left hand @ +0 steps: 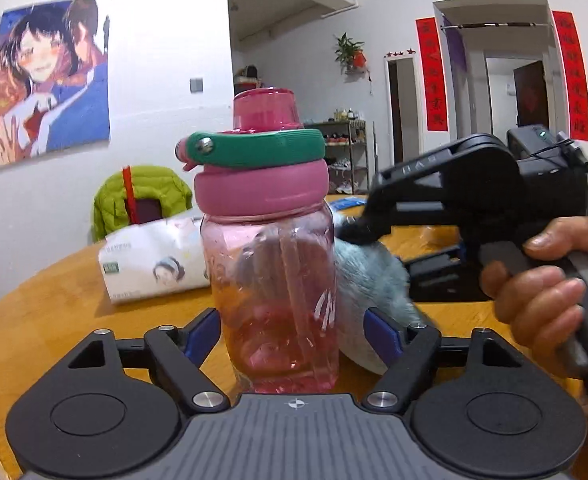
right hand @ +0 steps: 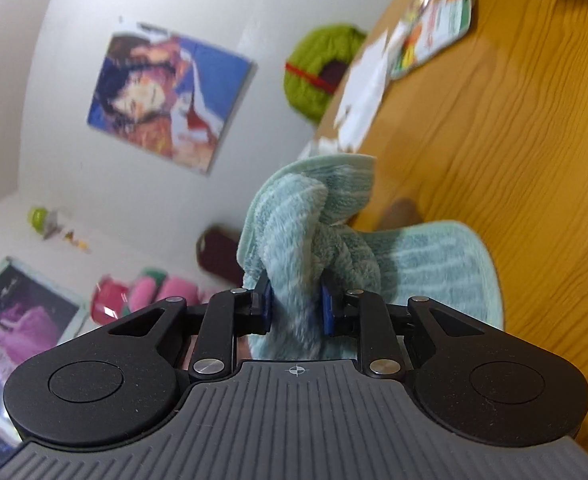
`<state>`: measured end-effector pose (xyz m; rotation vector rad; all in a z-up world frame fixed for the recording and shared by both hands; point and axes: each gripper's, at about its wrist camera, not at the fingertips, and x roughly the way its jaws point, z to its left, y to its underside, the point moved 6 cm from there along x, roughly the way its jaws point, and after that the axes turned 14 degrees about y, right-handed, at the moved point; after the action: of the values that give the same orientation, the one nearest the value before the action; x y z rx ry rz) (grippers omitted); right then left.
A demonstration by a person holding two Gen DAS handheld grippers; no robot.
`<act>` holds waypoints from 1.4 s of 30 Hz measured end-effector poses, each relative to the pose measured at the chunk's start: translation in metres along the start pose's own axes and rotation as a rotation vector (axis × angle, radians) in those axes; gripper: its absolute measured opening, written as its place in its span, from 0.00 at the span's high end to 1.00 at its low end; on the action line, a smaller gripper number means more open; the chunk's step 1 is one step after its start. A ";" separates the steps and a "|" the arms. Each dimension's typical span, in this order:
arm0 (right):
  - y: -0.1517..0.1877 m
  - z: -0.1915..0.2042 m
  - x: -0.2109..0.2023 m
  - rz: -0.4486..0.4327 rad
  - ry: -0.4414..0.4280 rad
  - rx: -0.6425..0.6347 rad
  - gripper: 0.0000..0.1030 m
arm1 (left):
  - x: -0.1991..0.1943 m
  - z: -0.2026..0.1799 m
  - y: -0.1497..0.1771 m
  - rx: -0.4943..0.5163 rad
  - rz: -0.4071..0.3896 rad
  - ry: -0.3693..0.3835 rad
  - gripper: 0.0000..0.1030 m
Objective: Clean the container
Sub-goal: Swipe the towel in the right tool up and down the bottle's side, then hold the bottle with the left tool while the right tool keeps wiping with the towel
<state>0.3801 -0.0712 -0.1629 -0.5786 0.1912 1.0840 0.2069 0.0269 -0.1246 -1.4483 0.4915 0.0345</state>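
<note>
Beside the pink bottle [left hand: 270,248], left tongs [left hand: 294,332] gape without gripping; right tongs [right hand: 295,308] pinch the cloth [right hand: 313,232]. Wiping could topple it.

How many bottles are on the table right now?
1: the pink bottle stands upright on the wooden table, between the left claw's open fingers, with the cloth behind it. Others may be hidden.

My cloth [left hand: 369,276] hides behind my bottle [left hand: 272,264] at three o'clock. My right claw's [right hand: 297,304] pads are buried in towel pile. Papers [right hand: 425,28] at one o'clock smear into blur, print unreadable.
</note>
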 end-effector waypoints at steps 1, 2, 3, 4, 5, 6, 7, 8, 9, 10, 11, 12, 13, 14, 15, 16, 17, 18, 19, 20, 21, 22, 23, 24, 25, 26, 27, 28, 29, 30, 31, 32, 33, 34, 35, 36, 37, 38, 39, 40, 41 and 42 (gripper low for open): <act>0.002 0.002 -0.002 0.000 0.023 -0.023 0.76 | 0.002 0.005 -0.001 -0.003 -0.004 0.010 0.25; 0.004 0.005 -0.004 -0.002 0.049 -0.053 0.76 | 0.005 0.010 -0.001 -0.009 -0.007 0.023 0.25; 0.006 0.008 -0.009 -0.008 0.057 -0.069 0.76 | 0.007 0.014 -0.002 -0.020 -0.004 0.037 0.26; 0.009 0.009 -0.012 -0.007 0.067 -0.081 0.76 | 0.008 0.017 -0.001 -0.031 -0.002 0.048 0.26; 0.013 0.010 -0.016 -0.006 0.077 -0.094 0.76 | 0.008 0.019 0.000 -0.040 0.002 0.053 0.27; 0.014 0.010 -0.018 -0.008 0.086 -0.098 0.76 | 0.009 0.018 0.001 -0.041 0.008 0.054 0.28; 0.015 0.009 -0.018 -0.010 0.092 -0.101 0.76 | 0.008 0.017 0.001 -0.036 0.010 0.051 0.30; 0.014 0.008 -0.017 -0.011 0.101 -0.102 0.76 | 0.007 0.016 0.002 -0.031 0.012 0.047 0.31; 0.014 0.007 -0.017 -0.013 0.111 -0.104 0.76 | 0.006 0.015 0.003 -0.026 0.014 0.044 0.31; 0.014 0.004 -0.019 -0.018 0.123 -0.103 0.77 | 0.006 0.014 0.003 -0.024 0.015 0.044 0.31; 0.014 0.002 -0.020 -0.024 0.134 -0.102 0.77 | 0.006 0.015 0.003 -0.027 0.014 0.050 0.31; 0.013 0.001 -0.025 -0.049 0.130 -0.105 0.77 | 0.006 0.015 0.003 -0.026 0.013 0.052 0.31; 0.011 0.001 -0.030 -0.074 0.126 -0.108 0.77 | 0.006 0.015 0.003 -0.025 0.013 0.051 0.31; 0.009 0.003 -0.037 -0.101 0.088 -0.101 0.77 | 0.006 0.015 0.003 -0.025 0.012 0.052 0.31; 0.006 0.006 -0.046 -0.129 0.005 -0.078 0.77 | 0.006 0.015 0.003 -0.026 0.011 0.052 0.31; 0.004 0.010 -0.055 -0.139 -0.104 -0.046 0.77 | 0.006 0.015 0.003 -0.026 0.011 0.052 0.31; 0.001 0.014 -0.063 -0.148 -0.214 -0.014 0.77 | 0.007 0.015 0.003 -0.025 0.011 0.052 0.31; 0.000 0.019 -0.068 -0.144 -0.306 0.011 0.77 | 0.007 0.015 0.003 -0.022 0.012 0.053 0.31; 0.001 0.021 -0.070 -0.136 -0.351 0.024 0.77 | 0.007 0.014 0.003 -0.019 0.012 0.055 0.31; 0.002 0.024 -0.066 -0.118 -0.349 0.016 0.77 | 0.007 0.014 0.003 -0.016 0.013 0.055 0.31; 0.006 0.024 -0.057 -0.091 -0.289 -0.007 0.77 | 0.008 0.014 0.003 -0.014 0.013 0.055 0.31; 0.010 0.024 -0.048 -0.064 -0.226 -0.030 0.76 | 0.008 0.014 0.003 -0.016 0.012 0.054 0.31; 0.012 0.020 -0.041 -0.056 -0.149 -0.044 0.76 | 0.008 0.015 0.003 -0.017 0.012 0.057 0.31; 0.014 0.014 -0.033 -0.028 -0.065 -0.059 0.76 | 0.008 0.014 0.003 -0.017 0.013 0.058 0.31; 0.015 0.008 -0.026 0.001 0.019 -0.074 0.76 | 0.008 0.014 0.003 -0.016 0.013 0.057 0.31; 0.018 0.002 -0.018 0.031 0.090 -0.085 0.76 | 0.008 0.015 0.003 -0.016 0.013 0.057 0.31; 0.020 -0.004 -0.010 0.054 0.150 -0.096 0.76 | 0.008 0.015 0.003 -0.017 0.013 0.058 0.31; 0.022 -0.007 -0.005 0.069 0.200 -0.116 0.76 | 0.008 0.015 0.003 -0.017 0.013 0.058 0.31; 0.023 -0.008 -0.003 0.065 0.216 -0.132 0.76 | 0.008 0.015 0.003 -0.017 0.013 0.058 0.31; 0.022 -0.006 -0.005 0.054 0.214 -0.138 0.76 | 0.008 0.015 0.003 -0.017 0.013 0.058 0.31; 0.021 -0.005 -0.007 0.043 0.212 -0.144 0.76 | 0.008 0.015 0.003 -0.018 0.013 0.058 0.31; 0.018 -0.002 -0.013 0.011 0.172 -0.135 0.76 | 0.008 0.015 0.003 -0.018 0.014 0.058 0.31; 0.014 0.002 -0.022 -0.029 0.086 -0.112 0.76 | 0.008 0.015 0.003 -0.017 0.014 0.057 0.31; 0.009 0.007 -0.032 -0.069 -0.002 -0.087 0.77 | 0.008 0.015 0.003 -0.017 0.014 0.058 0.31; 0.007 0.012 -0.043 -0.104 -0.103 -0.067 0.77 | 0.008 0.016 0.004 -0.016 0.013 0.059 0.31; 0.005 0.016 -0.054 -0.139 -0.204 -0.047 0.77 | 0.008 0.016 0.004 -0.014 0.013 0.059 0.31; 0.003 0.018 -0.061 -0.152 -0.272 -0.036 0.77 | 0.008 0.016 0.004 -0.013 0.014 0.058 0.31; 0.005 0.019 -0.059 -0.129 -0.278 -0.046 0.77 | 0.008 0.016 0.004 -0.012 0.015 0.056 0.31; 0.006 0.020 -0.056 -0.105 -0.282 -0.058 0.77 | 0.008 0.016 0.004 -0.012 0.014 0.055 0.31; 0.009 0.019 -0.047 -0.080 -0.227 -0.071 0.76 | 0.008 0.016 0.004 -0.014 0.014 0.055 0.31; 0.010 0.015 -0.040 -0.070 -0.158 -0.077 0.76 | 0.008 0.016 0.004 -0.014 0.015 0.058 0.31; 0.012 0.009 -0.033 -0.045 -0.071 -0.095 0.76 | 0.008 0.015 0.004 -0.011 0.016 0.057 0.31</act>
<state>0.3533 -0.0879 -0.1456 -0.6256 0.0655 1.0726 0.2176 0.0395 -0.1307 -1.4599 0.5503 0.0085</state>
